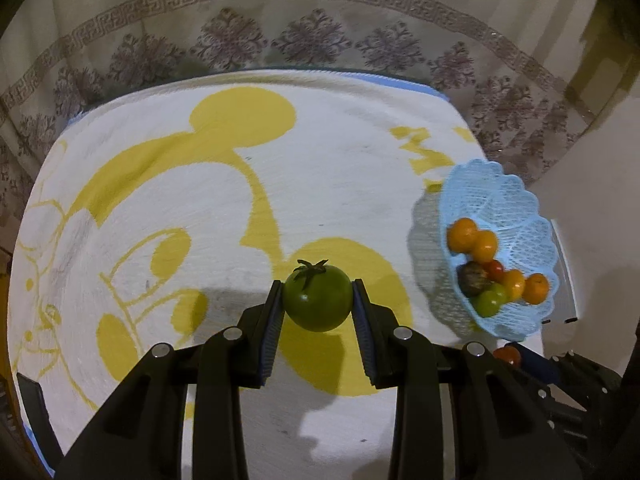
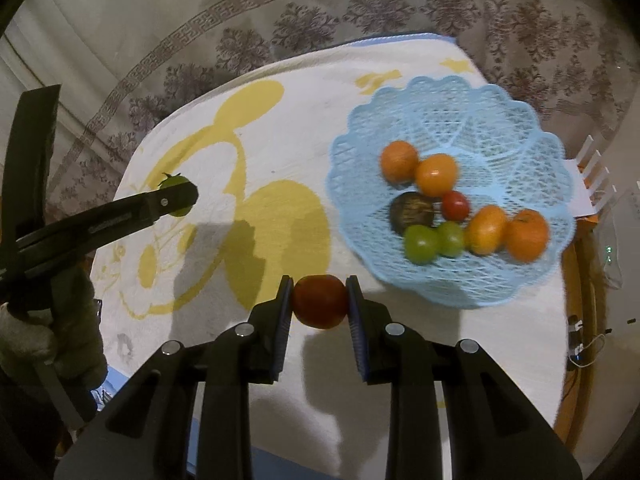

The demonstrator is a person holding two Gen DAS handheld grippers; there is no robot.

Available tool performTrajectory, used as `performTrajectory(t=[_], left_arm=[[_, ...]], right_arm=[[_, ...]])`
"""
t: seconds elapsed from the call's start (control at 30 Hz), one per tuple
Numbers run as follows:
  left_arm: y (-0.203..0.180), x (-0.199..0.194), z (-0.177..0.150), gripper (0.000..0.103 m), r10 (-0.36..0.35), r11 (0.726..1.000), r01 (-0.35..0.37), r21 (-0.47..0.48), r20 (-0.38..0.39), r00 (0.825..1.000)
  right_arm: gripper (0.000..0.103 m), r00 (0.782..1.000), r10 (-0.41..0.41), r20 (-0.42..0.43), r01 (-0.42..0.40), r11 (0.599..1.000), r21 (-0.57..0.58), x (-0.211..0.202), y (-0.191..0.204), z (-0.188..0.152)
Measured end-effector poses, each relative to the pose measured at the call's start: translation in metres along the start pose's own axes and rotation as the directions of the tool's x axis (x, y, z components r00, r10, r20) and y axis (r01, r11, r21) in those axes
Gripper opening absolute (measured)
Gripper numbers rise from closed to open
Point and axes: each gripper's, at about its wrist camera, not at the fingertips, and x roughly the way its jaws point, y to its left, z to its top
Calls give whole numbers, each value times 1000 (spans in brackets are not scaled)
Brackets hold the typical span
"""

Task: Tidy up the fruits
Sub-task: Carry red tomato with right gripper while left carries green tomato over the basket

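Patterned towel [image 1: 200, 208] covers the worktop. Left gripper [image 1: 318, 300] pinches a green tomato [image 1: 318, 298], right gripper [image 2: 319, 300] a red tomato [image 2: 319, 301] — lower each gently into the blue basket [image 2: 400, 272], right of frame.

A stemmed green tomato [image 1: 318, 298] and red tomato [image 2: 319, 301] sit clamped near the fruit-filled blue basket [image 2: 452, 280].

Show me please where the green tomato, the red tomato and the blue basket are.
green tomato [image 1: 318, 300]: left wrist view, middle of its skin, below the stem.
red tomato [image 2: 319, 301]: right wrist view, centre of its front.
blue basket [image 2: 440, 104]: right wrist view, bare mesh behind the fruit.
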Motion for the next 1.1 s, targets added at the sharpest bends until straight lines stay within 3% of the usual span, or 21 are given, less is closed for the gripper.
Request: performTrajectory(t=[0.47,1.1], left_arm=[[-74,-19,0,34,-53,994,49,97,45,998],[-138,-18,13,34,-104,979,88,186,74,992]], right_arm=[[27,994,-55,92,47,996,81,-50,-64,6],[27,984,-68,167,58,996,67,-69,-90,46]])
